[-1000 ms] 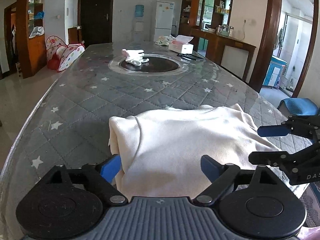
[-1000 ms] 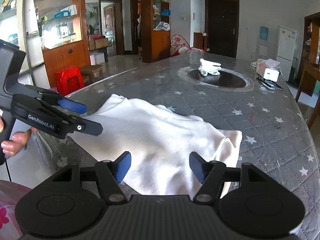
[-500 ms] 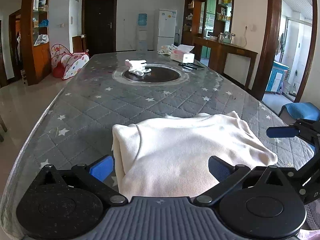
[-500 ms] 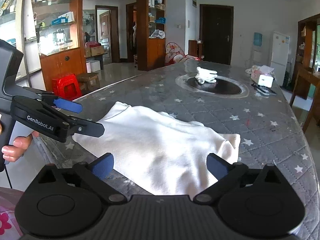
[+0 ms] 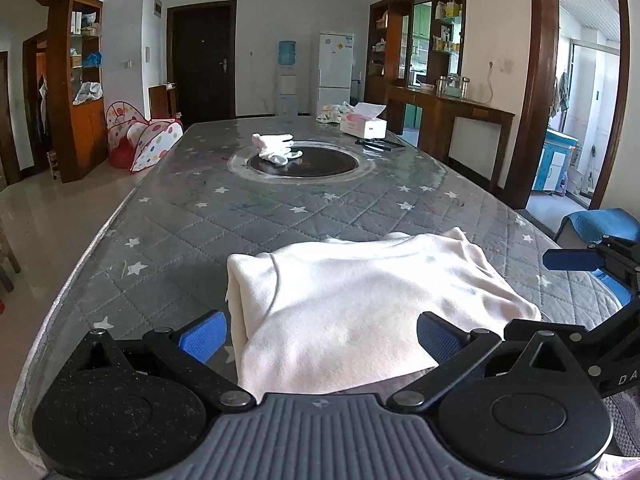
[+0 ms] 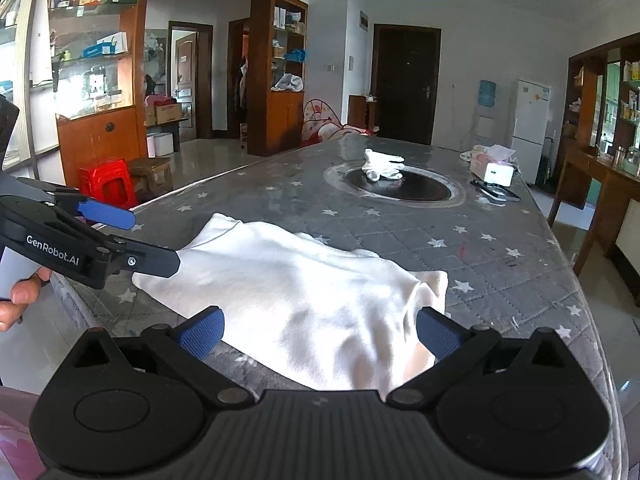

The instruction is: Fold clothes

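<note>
Right, shirt (image 5: 372, 300) lies doubled at the table's (image 5: 240, 216) near edge; left tongs (image 5: 320, 338) and right tongs (image 6: 320, 330) both wide, empty. I'd pinch only matching corners and keep edges aligned.

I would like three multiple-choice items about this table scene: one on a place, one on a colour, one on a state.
1. Where do the white gloves lie?
A. on the dark round plate at the table's middle
B. on the garment
C. on the floor

2. What colour are the tool pads?
A. red
B. blue
C. green

3. How does the left tool stand?
A. shut on the garment
B. open, holding nothing
C. out of view

Answers: 1 A, the gloves rest on the dark plate. 2 B, both pads are blue. 3 B, its pads stand wide apart over the cream garment.
</note>
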The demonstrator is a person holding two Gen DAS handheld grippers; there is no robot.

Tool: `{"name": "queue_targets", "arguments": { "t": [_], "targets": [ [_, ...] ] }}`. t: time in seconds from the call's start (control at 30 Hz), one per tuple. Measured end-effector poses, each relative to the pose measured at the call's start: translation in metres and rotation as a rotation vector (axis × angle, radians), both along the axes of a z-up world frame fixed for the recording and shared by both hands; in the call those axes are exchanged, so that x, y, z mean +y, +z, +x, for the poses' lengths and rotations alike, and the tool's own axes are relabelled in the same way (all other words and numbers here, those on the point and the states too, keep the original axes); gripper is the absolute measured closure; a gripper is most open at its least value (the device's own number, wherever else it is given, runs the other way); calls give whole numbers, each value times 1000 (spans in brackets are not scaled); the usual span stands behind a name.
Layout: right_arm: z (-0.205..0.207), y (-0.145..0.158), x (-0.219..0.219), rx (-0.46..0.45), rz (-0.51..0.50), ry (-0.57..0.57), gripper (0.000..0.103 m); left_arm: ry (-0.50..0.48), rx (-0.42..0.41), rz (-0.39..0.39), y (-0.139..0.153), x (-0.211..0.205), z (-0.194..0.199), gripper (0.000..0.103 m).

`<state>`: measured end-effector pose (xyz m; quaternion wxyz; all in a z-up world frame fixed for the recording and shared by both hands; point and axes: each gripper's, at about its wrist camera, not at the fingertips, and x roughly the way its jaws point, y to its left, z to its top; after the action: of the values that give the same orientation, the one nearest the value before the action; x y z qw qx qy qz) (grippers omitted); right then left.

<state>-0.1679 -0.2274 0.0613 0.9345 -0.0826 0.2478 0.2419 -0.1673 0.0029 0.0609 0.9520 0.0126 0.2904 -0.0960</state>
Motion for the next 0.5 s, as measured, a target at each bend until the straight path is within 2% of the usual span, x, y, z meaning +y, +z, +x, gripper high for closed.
{"name": "queue_targets", "arguments": {
  "t": [0.27,0.5],
  "targets": [
    [-11,0,-2,-18,21,-21,0,25,12,-19,1,-5,-8,0],
    [-18,-1,0,-20,14,-23,0,40,-7,27,0,-14,-19,0]
  ]
}}
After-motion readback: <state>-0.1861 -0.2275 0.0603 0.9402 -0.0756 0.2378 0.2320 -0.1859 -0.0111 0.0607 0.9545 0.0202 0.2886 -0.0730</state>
